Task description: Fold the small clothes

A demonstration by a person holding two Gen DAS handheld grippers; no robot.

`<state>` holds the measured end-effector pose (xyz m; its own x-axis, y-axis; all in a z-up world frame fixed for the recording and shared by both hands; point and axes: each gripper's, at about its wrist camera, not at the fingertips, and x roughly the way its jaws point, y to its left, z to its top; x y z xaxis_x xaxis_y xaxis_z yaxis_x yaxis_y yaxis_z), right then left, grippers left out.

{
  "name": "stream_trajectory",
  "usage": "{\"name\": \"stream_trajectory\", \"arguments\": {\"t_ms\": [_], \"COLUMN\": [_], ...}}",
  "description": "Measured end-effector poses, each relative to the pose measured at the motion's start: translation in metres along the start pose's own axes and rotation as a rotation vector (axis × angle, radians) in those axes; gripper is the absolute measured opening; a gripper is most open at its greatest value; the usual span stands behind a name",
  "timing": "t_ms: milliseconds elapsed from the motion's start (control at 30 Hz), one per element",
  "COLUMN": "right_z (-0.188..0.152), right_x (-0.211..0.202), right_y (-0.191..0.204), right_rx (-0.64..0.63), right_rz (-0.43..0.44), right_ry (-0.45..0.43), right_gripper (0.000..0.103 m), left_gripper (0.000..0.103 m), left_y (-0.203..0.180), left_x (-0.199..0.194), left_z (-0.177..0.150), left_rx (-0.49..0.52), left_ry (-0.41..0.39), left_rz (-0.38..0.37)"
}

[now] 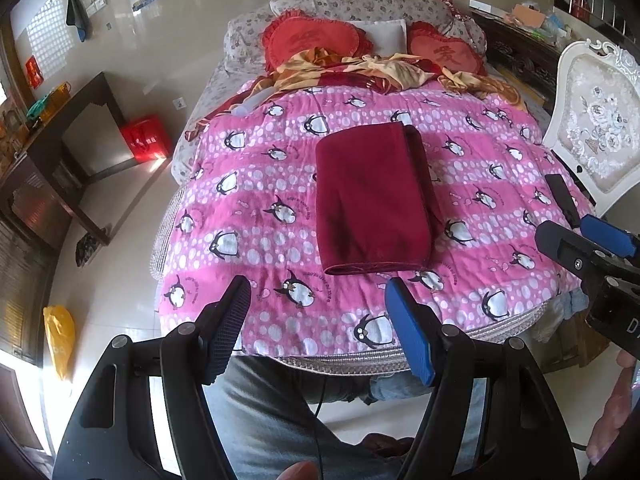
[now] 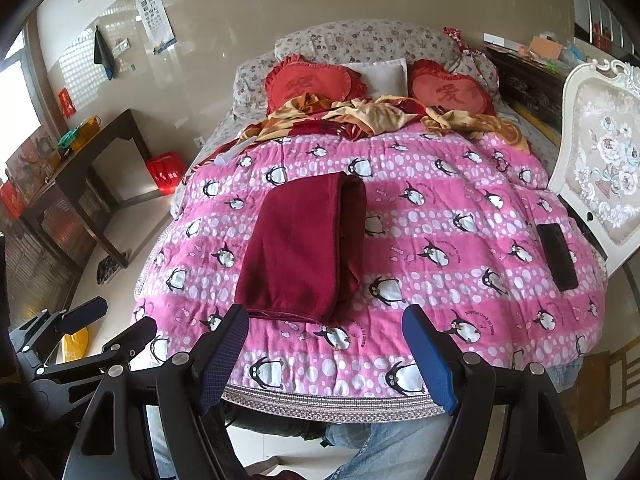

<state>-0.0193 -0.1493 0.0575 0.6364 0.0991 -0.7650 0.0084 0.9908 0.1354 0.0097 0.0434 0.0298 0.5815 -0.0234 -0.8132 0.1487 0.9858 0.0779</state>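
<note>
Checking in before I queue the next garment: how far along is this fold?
Done: the dark red garment lies folded into a long narrow rectangle on the penguin quilt. In hand: nothing; the left gripper and right gripper are both open, short of it. Left: probably a crosswise fold to shorten it.

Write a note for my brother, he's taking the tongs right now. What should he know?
Left tongs: open, empty, held over the near edge of the quilt.
Right tongs: open, empty, just short of the cloth's near hem.
Red cloth: lies on the quilt, folded lengthwise into a long strip, one layer peeking out on the right.
A phone lies at the quilt's right edge.
Done: the lengthwise fold.
Left: probably folding the strip shorter.
</note>
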Motion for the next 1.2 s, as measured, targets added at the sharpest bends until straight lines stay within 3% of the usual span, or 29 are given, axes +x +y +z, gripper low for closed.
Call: {"name": "stream_trajectory", "arguments": {"t_ms": [1200], "right_z": [-0.008], "right_x": [0.017], "right_y": [-0.008], "right_rx": [0.005], "right_rz": [-0.018], "right_ry": [0.027], "right_gripper": [0.077], "left_gripper": [0.070], "left_y": [-0.010], "left_x": [0.011], "left_z": [-0.003], "left_rx": [0.020], "left_ry": [0.031], "left_rz": [-0.014]}}
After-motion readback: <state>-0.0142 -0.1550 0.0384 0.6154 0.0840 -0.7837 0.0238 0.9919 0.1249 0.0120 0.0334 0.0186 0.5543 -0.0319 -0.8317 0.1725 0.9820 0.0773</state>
